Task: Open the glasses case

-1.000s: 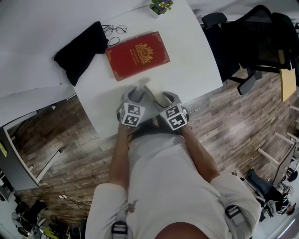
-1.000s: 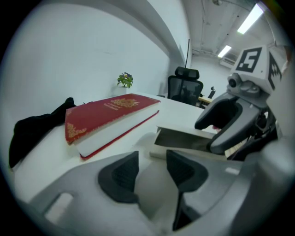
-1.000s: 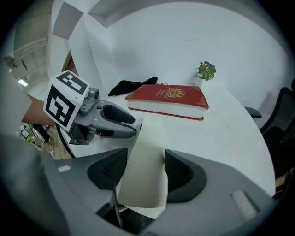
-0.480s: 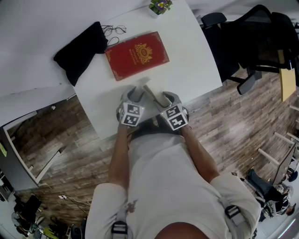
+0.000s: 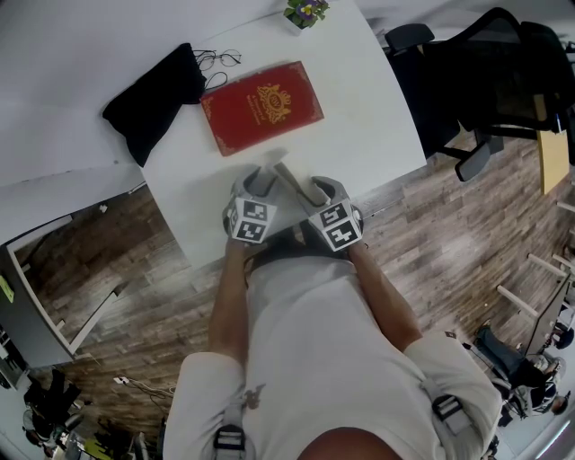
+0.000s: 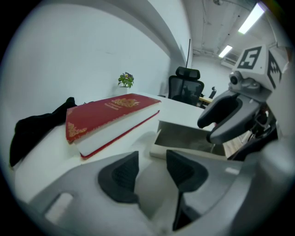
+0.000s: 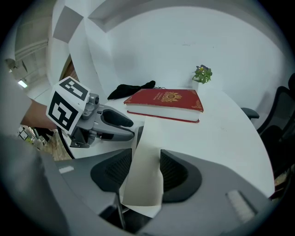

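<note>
The glasses case [image 5: 289, 177] is a cream, oblong case lying on the white table [image 5: 377, 117] near its front edge, between my two grippers. In the right gripper view the case [image 7: 144, 170] runs between the jaws of my right gripper [image 7: 145, 171]. Those jaws are closing, with the pads close against its sides. My left gripper [image 5: 259, 182] sits at the case's left end. Its jaws [image 6: 151, 173] stand a little apart, and only white surface shows between them. From that view the case [image 6: 184, 138] lies just ahead, under a right gripper finger [image 6: 223, 115].
A red book [image 5: 260, 106] with gold print lies further back on the table. Behind it are a black cloth pouch [image 5: 154, 97], a pair of glasses [image 5: 220, 59] and a small potted plant [image 5: 307, 11]. Black office chairs [image 5: 485, 72] stand to the right over wood flooring.
</note>
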`<state>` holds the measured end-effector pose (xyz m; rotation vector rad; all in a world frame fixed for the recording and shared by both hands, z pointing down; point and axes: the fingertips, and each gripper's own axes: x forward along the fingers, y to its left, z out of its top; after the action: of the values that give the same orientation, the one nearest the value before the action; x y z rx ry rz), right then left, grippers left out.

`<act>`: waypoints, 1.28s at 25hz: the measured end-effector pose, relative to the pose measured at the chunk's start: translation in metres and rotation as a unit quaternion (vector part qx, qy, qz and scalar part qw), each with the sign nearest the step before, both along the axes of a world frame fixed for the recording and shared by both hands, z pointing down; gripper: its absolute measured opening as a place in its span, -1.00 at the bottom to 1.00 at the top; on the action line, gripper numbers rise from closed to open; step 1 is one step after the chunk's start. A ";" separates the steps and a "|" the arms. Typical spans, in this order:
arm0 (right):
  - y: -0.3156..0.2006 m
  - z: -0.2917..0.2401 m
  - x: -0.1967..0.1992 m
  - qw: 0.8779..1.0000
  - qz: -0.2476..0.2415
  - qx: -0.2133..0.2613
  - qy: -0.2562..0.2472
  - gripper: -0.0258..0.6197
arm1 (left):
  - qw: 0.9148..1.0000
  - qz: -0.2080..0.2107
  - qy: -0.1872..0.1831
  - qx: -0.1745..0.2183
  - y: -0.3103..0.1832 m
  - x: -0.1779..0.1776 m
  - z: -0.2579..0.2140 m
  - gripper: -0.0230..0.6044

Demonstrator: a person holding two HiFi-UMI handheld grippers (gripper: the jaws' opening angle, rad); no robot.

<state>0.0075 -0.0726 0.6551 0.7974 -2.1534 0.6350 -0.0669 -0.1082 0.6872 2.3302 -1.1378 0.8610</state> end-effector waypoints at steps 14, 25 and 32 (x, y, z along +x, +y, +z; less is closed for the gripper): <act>-0.003 -0.004 0.005 1.000 0.006 0.008 -0.008 -0.47 | 1.000 0.000 -0.001 -0.002 0.000 0.000 0.002 -0.33; -0.008 -0.008 0.011 1.000 0.013 0.022 -0.014 -0.60 | 1.000 0.000 -0.003 -0.004 0.002 0.000 0.003 -0.33; -0.010 -0.009 0.015 0.999 0.019 0.021 -0.015 -0.64 | 1.000 -0.002 -0.003 0.001 0.001 0.001 0.002 -0.33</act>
<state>0.0222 -0.0823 0.6463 0.8584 -2.1885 0.6271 -0.0663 -0.1075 0.6890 2.3275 -1.1468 0.8653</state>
